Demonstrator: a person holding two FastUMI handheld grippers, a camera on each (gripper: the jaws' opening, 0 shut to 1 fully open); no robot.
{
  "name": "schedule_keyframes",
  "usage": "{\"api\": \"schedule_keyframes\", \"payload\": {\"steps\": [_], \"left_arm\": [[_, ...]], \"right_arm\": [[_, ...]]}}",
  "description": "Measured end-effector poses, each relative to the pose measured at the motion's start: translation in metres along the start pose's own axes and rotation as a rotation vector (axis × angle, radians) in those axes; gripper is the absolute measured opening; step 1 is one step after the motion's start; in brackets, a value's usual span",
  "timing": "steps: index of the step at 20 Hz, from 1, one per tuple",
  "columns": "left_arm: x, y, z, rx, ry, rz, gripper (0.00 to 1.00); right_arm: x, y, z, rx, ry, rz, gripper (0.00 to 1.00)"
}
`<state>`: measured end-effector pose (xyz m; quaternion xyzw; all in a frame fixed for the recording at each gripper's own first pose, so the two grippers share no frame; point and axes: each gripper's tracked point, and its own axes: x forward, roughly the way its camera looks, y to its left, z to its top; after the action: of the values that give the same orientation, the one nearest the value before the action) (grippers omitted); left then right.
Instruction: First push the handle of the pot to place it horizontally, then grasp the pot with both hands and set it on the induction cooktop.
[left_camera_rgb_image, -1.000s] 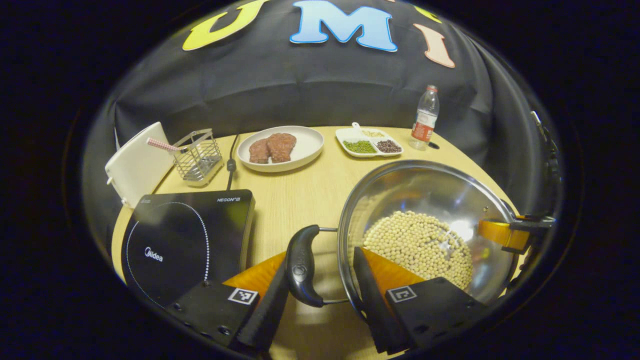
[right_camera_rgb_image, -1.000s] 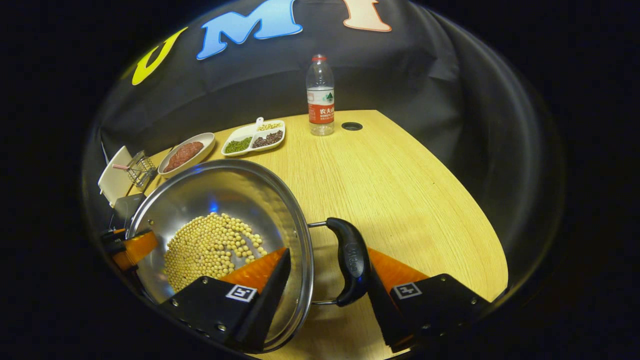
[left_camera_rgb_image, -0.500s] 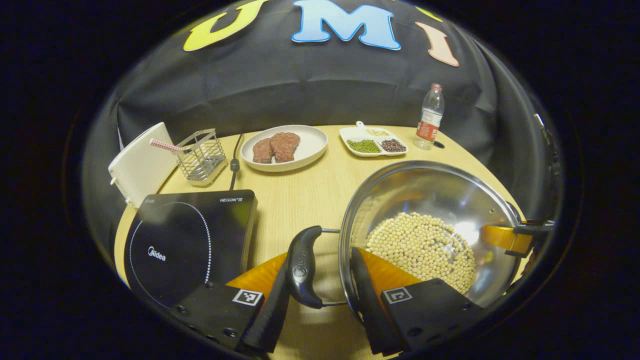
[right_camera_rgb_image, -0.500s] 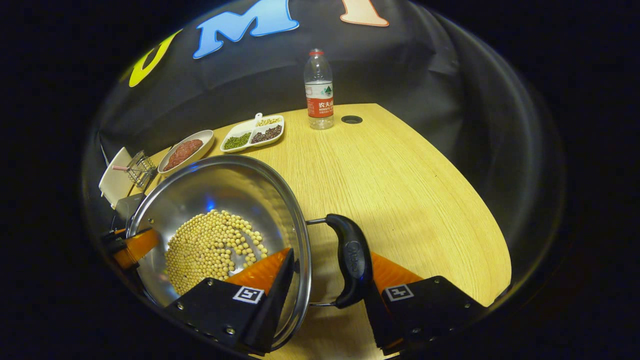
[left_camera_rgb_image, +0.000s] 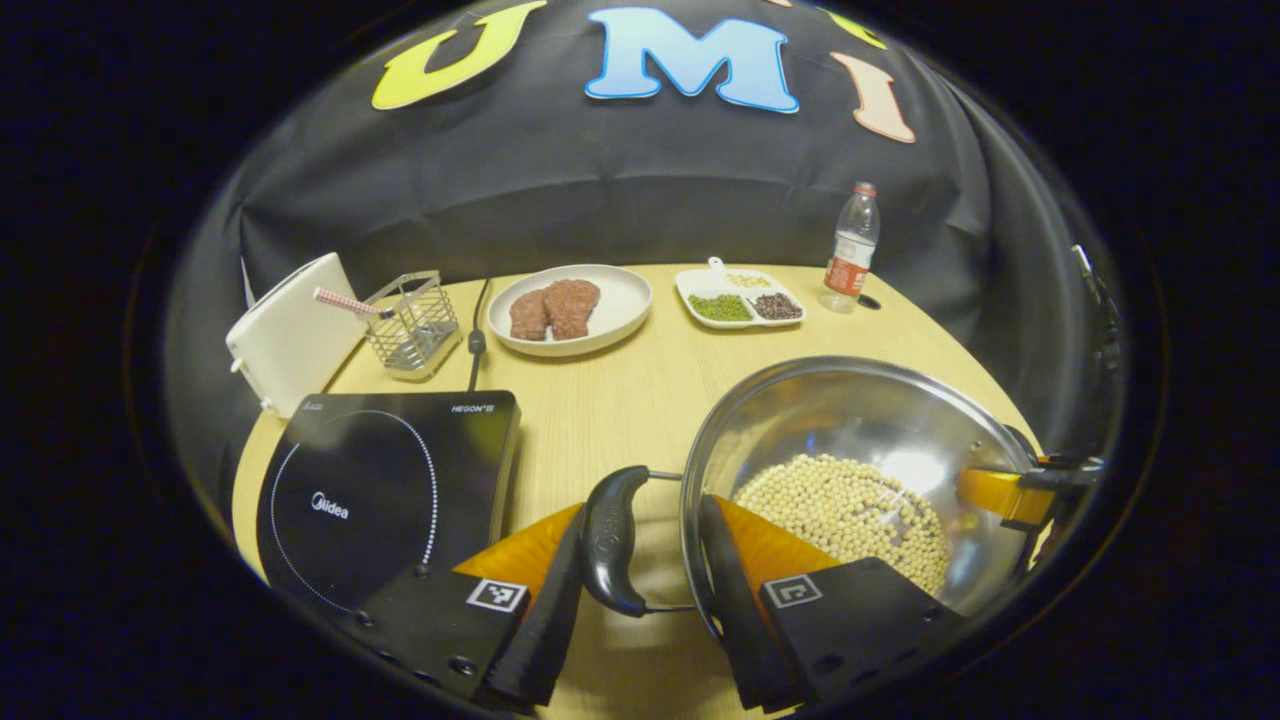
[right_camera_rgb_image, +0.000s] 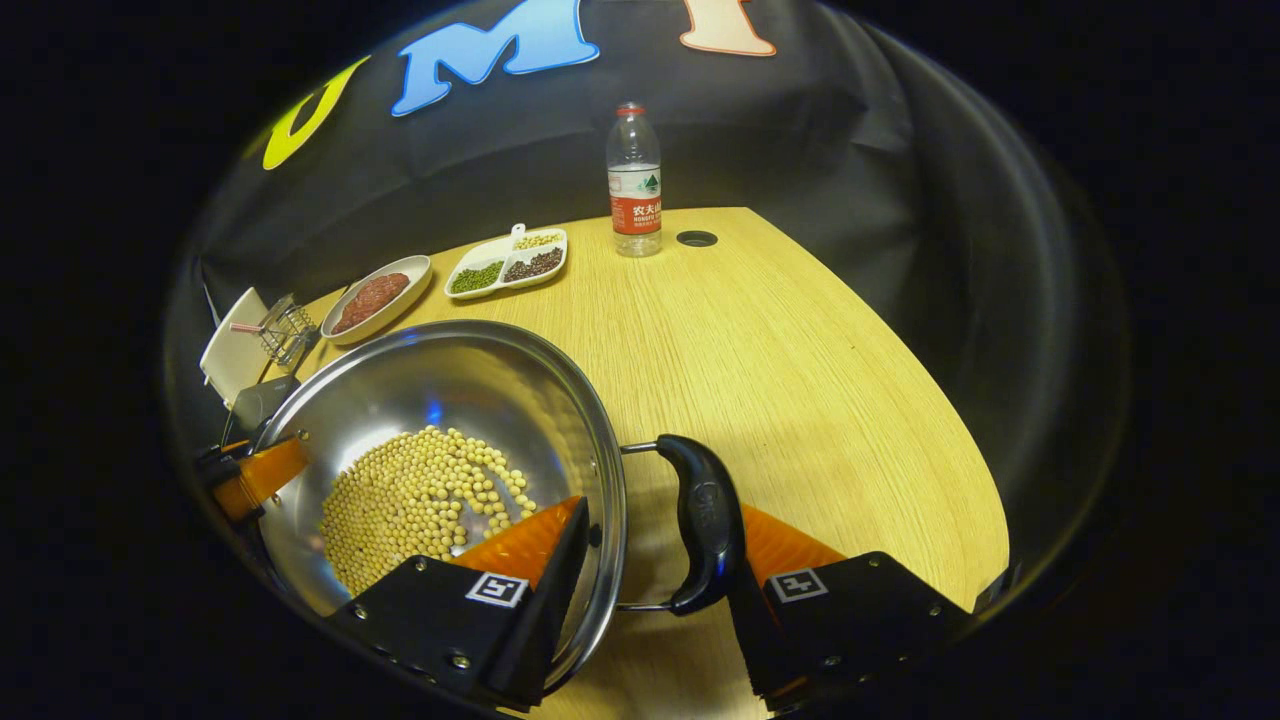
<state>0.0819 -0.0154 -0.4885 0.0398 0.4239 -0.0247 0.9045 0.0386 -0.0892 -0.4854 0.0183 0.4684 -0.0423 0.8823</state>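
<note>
Gripping the pot (left_camera_rgb_image: 850, 420) at opposite handles, both grippers' jaws clamp rim-and-handle.

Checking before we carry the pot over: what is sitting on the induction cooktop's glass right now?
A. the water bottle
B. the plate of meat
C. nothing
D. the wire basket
C: in the left gripper view the induction cooktop has bare glass, and the pot is off to its right.

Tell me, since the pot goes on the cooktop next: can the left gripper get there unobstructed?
Probably yes. The cooktop sits just beside the left gripper, which clamps the pot's handle, with bare table between them; the wire basket stands behind it.
</note>
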Motion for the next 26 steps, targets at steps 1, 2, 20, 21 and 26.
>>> {"api": "schedule_keyframes", "payload": {"steps": [1,2,20,21,26], "left_arm": [[-0.003,0.0,0.002,-0.002,-0.007,0.001,0.71],[-0.006,-0.001,0.005,-0.001,-0.019,0.001,0.68],[-0.085,0.034,0.054,-0.024,-0.148,0.025,0.69],[-0.093,0.041,0.058,-0.028,-0.159,0.032,0.66],[-0.129,0.084,0.069,-0.053,-0.192,0.058,0.66]], "right_arm": [[-0.001,-0.001,0.0,-0.003,-0.003,0.0,0.73],[-0.002,-0.001,0.002,-0.002,-0.004,0.003,0.73],[-0.088,0.032,0.044,-0.042,-0.111,0.05,0.73],[-0.093,0.039,0.047,-0.045,-0.117,0.056,0.73],[-0.12,0.081,0.063,-0.063,-0.16,0.082,0.73]]}}
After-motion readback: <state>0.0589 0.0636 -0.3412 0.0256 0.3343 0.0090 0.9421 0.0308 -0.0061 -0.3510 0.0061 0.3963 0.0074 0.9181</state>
